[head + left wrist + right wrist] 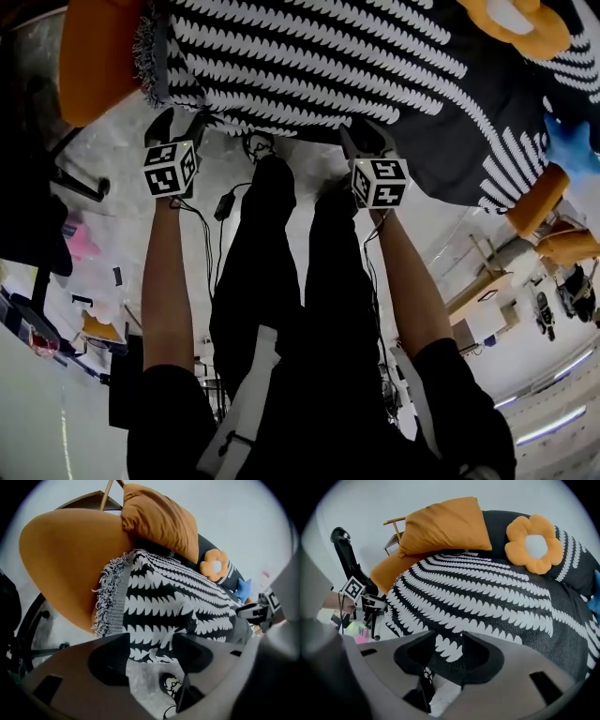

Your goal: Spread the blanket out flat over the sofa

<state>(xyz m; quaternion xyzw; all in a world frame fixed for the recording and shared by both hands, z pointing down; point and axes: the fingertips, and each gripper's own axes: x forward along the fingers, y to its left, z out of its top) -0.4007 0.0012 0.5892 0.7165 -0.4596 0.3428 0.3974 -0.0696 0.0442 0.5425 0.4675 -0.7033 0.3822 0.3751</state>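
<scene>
Left gripper [151, 641], right gripper [449, 641] open; blanket [328, 66] on sofa [61, 559].

You've got an orange pillow [443, 524] propped at the back, with a flower-shaped cushion [534, 543], white in the centre, off to its right. A blue star cushion [243, 588] sits further along. A wooden frame [393, 522] pokes out behind the pillow, and something pink [82, 242] lies on the floor.

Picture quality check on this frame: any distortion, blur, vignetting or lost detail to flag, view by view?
Head view: strong wide-angle bend, the sofa curving along the top; the person's dark clothing reads nearly black, with little detail. Left gripper view: fisheye with black corners, blanket sharp, the near jaws soft. Right gripper view: same round vignette, even light, blanket pattern crisp, no glare.
</scene>
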